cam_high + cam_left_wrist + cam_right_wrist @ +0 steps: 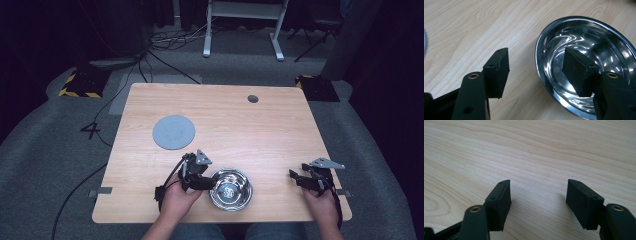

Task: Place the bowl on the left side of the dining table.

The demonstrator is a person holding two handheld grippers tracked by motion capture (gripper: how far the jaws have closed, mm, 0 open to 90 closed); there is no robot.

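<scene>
A shiny steel bowl [231,189] sits near the table's front edge, empty. My left gripper [209,183] is at the bowl's left rim and stands open. In the left gripper view the bowl's rim [537,65] runs between the jaws of the left gripper [536,72], one jaw outside over the wood, the other inside the bowl. A flat grey round disc [173,132] lies on the table's left half, farther back. My right gripper [295,177] rests low at the front right, open over bare wood, as the right gripper view shows [537,202].
The wooden table [250,135] has a small round grommet hole [253,98] near its far edge. Beyond it, grey carpet with cables, a white desk frame [242,25], and black-and-yellow marked bases at both far corners.
</scene>
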